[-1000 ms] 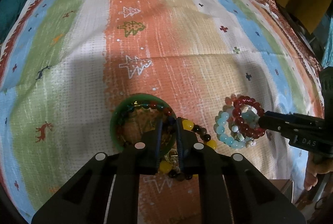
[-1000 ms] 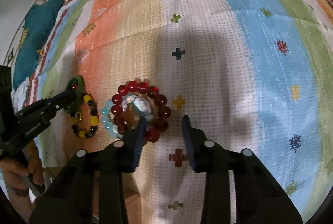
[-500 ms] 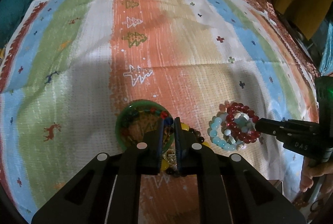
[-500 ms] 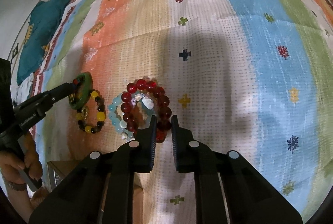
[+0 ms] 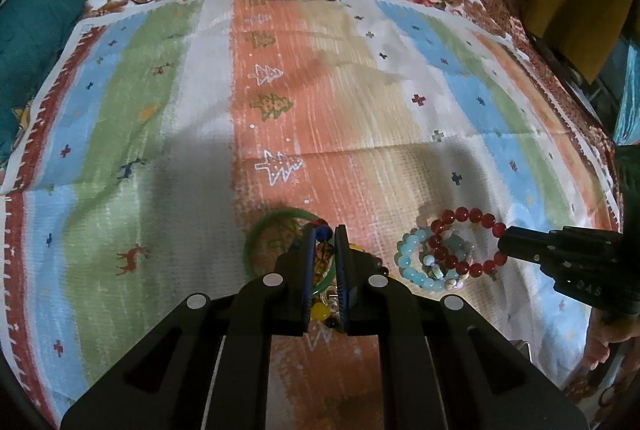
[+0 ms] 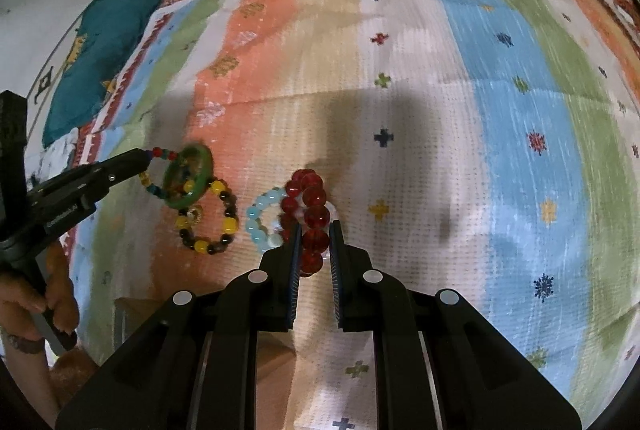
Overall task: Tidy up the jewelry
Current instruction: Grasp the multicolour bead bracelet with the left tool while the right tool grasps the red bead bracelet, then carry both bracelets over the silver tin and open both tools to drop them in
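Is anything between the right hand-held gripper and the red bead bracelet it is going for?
Nothing visible. The right hand-held gripper already has its jaws closed on the red bead bracelet, with beads sitting between the fingers. The light blue bead bracelet lies against the red one on its left side, outside the jaws.

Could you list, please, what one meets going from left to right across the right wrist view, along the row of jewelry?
Left gripper → green bangle → yellow and brown bead bracelet → light blue bead bracelet → red bead bracelet, held between the right gripper's jaws.
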{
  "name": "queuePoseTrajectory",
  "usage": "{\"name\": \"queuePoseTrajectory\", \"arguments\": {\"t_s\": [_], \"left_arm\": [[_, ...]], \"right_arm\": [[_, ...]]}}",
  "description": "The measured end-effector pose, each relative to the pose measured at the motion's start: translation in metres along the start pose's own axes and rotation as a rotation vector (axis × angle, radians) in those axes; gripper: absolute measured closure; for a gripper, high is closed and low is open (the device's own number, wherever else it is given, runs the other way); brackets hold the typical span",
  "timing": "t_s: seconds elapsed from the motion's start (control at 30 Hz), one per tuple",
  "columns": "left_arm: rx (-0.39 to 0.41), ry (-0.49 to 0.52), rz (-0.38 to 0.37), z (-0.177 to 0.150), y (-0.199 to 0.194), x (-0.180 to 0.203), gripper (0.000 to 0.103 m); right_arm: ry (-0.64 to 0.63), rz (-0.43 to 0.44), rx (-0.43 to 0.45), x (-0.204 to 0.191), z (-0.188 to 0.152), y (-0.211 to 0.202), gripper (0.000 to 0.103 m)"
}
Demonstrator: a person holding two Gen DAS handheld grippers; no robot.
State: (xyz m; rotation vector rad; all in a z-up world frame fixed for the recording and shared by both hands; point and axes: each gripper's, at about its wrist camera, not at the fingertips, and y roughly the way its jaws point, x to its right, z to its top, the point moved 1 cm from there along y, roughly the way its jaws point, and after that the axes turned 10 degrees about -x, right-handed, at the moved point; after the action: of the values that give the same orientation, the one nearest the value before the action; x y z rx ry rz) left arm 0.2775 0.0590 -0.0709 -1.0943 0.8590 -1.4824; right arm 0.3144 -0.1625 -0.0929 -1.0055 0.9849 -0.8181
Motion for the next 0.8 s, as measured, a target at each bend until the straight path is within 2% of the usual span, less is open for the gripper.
{"name": "queuePoseTrajectory", "arguments": {"t_s": [0.43, 0.8], "left_arm": [[0.049, -0.001, -0.004, -0.010, -0.026, 0.008, 0.094], [0.106, 0.017, -0.019, -0.035, -0.060, 0.026, 0.094]], "right_arm": [[-0.089, -0.042, 0.070, -0.029, -0.008, -0.028, 0.089], [-0.148, -0.049, 0.147, -0.053, -0.027, -0.060, 0.089]]}}
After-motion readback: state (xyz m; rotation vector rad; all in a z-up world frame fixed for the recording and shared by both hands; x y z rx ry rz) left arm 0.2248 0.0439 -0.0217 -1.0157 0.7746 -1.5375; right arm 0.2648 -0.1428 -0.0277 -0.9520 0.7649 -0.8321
